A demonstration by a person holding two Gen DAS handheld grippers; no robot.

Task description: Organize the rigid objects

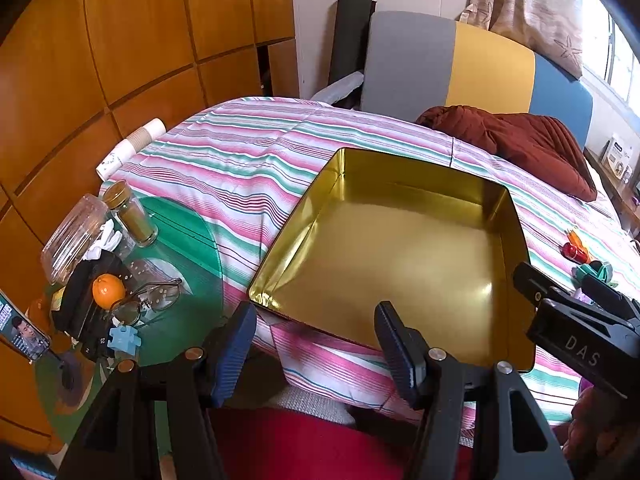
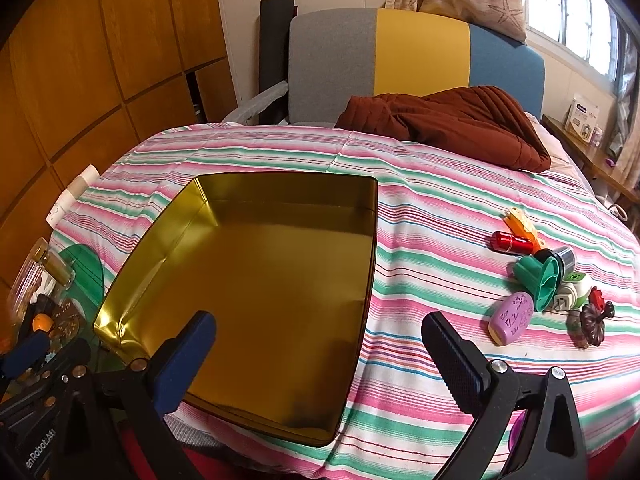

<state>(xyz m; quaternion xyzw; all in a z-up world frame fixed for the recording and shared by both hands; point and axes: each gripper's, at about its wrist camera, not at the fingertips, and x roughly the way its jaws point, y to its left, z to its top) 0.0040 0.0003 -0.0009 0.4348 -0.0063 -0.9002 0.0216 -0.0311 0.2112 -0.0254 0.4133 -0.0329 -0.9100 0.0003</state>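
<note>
Both grippers hang nearest the lens with fingers spread and holding nothing: the left gripper (image 1: 316, 344) over the near edge of the empty gold tin (image 2: 132, 276), the right gripper (image 2: 320, 354) over its near right corner. Small rigid objects lie clustered on the striped bedspread (image 2: 400, 208), well right of the tin: a red cylinder (image 2: 512, 242), a green funnel-shaped piece (image 2: 538, 280) and a lilac capsule (image 2: 512, 318). All look light, hard and smooth, likely slippery, so each is best pinched across its narrow midsection.

Home bedroom, striped quilt (image 2: 400, 184) on bed, padded headboard (image 2: 400, 52), wooden wardrobe (image 1: 100, 60)
</note>
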